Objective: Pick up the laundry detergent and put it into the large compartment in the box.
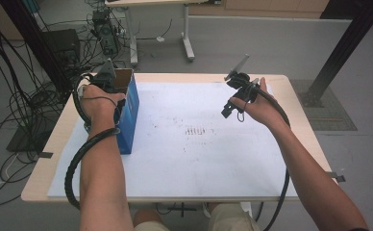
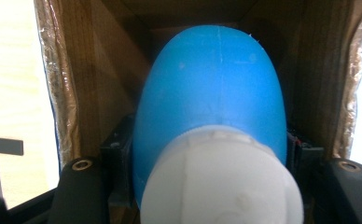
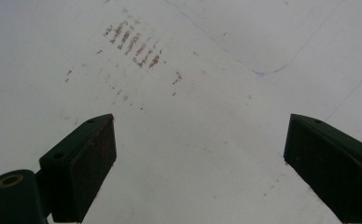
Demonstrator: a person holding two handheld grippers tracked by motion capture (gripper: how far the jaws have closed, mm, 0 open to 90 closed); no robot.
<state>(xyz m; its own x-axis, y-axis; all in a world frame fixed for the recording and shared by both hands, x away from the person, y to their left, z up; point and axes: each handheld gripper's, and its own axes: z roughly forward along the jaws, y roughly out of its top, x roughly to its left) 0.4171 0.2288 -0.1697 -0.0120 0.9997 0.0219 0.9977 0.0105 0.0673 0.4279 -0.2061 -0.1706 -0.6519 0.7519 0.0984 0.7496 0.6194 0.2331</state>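
Cardboard lines the inside of the tall blue box (image 1: 128,113) that stands upright at the left edge of the white sheet-covered table (image 1: 199,159), its open top facing up, and the left gripper (image 1: 108,82) hangs right over that opening with the person's left hand (image 1: 99,103) behind it. In the left gripper view its black jaws are clamped on the sides of a smooth blue plastic bottle with a ribbed white screw cap (image 2: 212,121), rounded base first and cap toward the camera, so the bottle points down into the brown interior (image 2: 86,84); the grip near the cap end probably leaves the body free to slide between the box walls. The bottle sits at the mouth of the box, partly inside it, and it is not clear whether it touches the walls. It looks matte, oval in section, with a faint moulding seam down its middle. Toward the right, a patch of brown scuff marks (image 1: 197,131) stains the sheet. The right gripper (image 1: 236,103) hovers above the table's right half, jaws wide apart and empty, seemingly parked out of the way.
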